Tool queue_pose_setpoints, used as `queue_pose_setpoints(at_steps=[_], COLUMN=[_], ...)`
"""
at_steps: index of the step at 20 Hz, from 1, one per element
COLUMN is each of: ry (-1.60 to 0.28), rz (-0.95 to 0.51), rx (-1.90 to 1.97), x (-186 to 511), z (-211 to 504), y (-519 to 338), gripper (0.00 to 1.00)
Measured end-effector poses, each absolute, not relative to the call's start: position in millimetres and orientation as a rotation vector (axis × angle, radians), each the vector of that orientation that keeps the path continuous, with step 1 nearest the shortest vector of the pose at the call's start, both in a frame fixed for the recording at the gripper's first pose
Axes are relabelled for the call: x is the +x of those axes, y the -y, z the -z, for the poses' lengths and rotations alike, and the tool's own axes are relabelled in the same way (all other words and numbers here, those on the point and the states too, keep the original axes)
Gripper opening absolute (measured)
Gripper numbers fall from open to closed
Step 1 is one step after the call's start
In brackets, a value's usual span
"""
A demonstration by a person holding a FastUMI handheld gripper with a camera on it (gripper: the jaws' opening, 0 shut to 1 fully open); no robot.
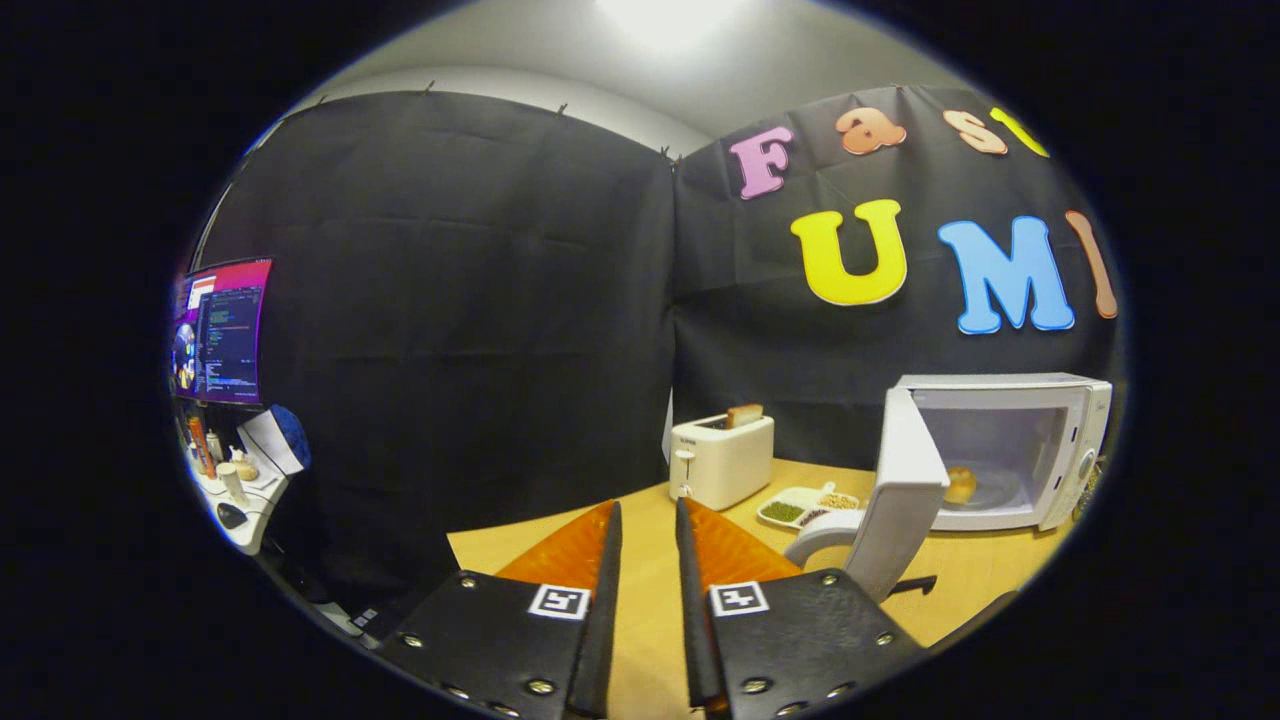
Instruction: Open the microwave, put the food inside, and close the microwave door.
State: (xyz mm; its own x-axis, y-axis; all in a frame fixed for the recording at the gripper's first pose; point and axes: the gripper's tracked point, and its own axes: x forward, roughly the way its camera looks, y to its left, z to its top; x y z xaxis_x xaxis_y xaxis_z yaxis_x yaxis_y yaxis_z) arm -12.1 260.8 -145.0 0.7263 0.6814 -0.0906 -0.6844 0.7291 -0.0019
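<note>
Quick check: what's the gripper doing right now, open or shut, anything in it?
Gripper: open, a narrow gap between the fingers, holding nothing, over the table, left of the open microwave door.

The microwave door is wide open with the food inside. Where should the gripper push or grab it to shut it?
Take the microwave door at its free outer edge, farthest from the hinge, coming from its white outer face. It stands swung out toward the gripper, whose fingers are slightly apart and empty. The bun already sits inside the microwave, so a push there should probably close it.

We see a wooden table (pixel 640 590), white toaster (pixel 722 460), microwave (pixel 1010 450) door open, small tray (pixel 805 506), white cup (pixel 825 535) on it.
</note>
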Motion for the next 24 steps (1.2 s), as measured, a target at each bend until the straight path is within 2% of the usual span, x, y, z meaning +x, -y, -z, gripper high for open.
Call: queue_pose_setpoints(at_steps=[1, 2, 3, 4, 8, 24], ry=[-0.095, -0.103, -0.111, -0.107, -0.187, -0.173], rz=[-0.705, -0.684, -0.652, -0.603, -0.571, -0.136], rx=[-0.055, -0.065, -0.078, -0.095, -0.074, -0.074], x=[-3.4, 1.3, 7.3, 12.9, 15.2, 104.7], z=[152.6, 159.7, 169.2, 175.6, 193.9, 185.4], y=[-251.1, -246.4, -243.8, -233.0, -214.8, -13.2], gripper=[0.13, 0.05, 0.04, 0.04, 0.01, 0.01])
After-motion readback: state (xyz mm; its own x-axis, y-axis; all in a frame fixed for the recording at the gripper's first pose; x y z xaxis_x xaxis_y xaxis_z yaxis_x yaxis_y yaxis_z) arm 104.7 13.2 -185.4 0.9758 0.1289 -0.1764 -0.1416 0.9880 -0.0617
